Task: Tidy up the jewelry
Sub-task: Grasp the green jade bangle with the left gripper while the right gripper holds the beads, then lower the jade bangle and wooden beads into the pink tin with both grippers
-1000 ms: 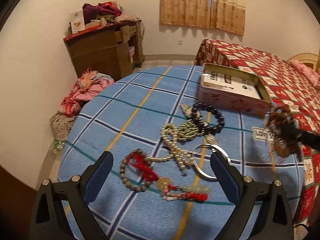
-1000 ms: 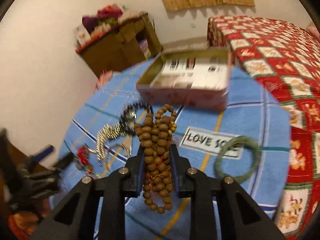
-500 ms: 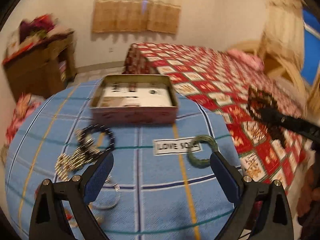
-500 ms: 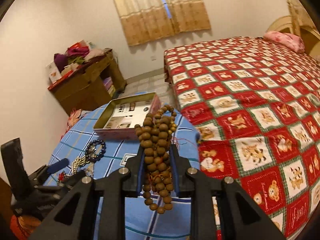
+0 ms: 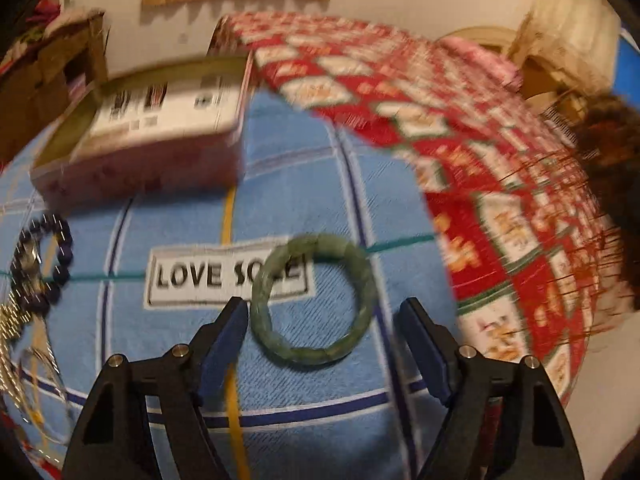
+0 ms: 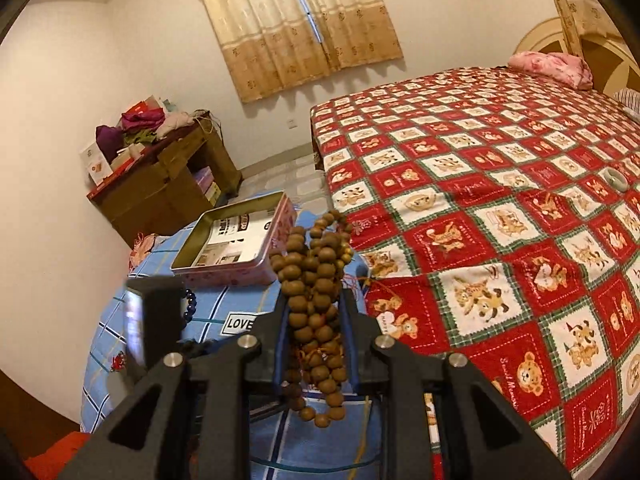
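A green jade bangle [image 5: 314, 300] lies flat on the blue checked cloth [image 5: 300, 184] of the round table. My left gripper [image 5: 322, 320] points down over it with its jaws closing, the bangle between them. The left pad [image 5: 230, 326] is almost at the rim and the right pad [image 5: 420, 336] stands clear. My right gripper [image 6: 314, 304] is shut on a bunched string of brown wooden beads [image 6: 304, 248], held up near the table's edge by the bed. An open pink tin box [image 5: 140, 128] stands at the back of the table.
A dark bead bracelet [image 5: 44, 256] and gold chains [image 5: 12, 320] lie at the table's left. A bed with a red checked cover [image 6: 500, 200] adjoins the table on the right, a pale ring [image 6: 615, 178] lying on it. A cluttered wooden cabinet [image 6: 160, 184] stands by the wall.
My left gripper swung right from the jewellery heap to the green bangle, dipped, and its jaws narrowed. My right gripper carried the wooden beads up and off toward the bed side.
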### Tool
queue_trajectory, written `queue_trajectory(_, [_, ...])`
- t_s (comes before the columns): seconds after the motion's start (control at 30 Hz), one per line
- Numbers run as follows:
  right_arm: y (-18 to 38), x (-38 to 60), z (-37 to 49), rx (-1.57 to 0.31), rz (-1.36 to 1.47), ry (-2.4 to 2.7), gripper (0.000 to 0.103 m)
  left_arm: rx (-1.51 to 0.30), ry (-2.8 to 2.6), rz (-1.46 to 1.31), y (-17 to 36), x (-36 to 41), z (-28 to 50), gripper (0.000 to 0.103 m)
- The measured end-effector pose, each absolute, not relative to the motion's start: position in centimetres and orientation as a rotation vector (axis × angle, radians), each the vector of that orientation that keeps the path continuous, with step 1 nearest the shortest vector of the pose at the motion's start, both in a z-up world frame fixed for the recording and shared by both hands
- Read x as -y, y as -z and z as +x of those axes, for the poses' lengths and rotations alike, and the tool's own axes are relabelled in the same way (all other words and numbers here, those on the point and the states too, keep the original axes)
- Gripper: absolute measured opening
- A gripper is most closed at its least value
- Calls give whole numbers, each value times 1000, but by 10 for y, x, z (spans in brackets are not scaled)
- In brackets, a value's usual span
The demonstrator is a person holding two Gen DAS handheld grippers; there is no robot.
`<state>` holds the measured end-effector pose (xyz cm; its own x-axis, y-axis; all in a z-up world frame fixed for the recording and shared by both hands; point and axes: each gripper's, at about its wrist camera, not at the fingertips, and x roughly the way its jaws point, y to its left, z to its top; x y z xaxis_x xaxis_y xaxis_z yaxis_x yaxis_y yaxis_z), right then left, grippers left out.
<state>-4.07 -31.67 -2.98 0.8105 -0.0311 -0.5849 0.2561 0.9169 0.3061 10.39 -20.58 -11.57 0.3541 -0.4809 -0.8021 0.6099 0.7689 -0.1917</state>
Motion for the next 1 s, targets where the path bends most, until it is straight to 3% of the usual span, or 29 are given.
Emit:
queue_trajectory(0.03, [30,316,-40,-611,377,159,26,-962,712,158,116,206,103,56])
queue_trajectory(0.1, [32,317,-39,-611,367,160,26,-961,728,129,116,202,105,43])
queue_trajectory(0.13, [33,317,-38,-614,368,157,26,-961,734,111,116,201,108,28])
queue_trajectory(0.17, [34,317,-36,-616,372,152,26,-962,741,95,116,198,111,21])
queue_trajectory(0.23, [37,317,-32,-621,379,148,26,-969,748,67,117,193,116,16])
queue_trajectory(0.73, [20,285,18,-560,354,69,26,-700,592,45,41,123,148,16])
queue_trajectory(1.0, [41,266,85,-506,363,117,26,-664,444,87,51,128,206,16])
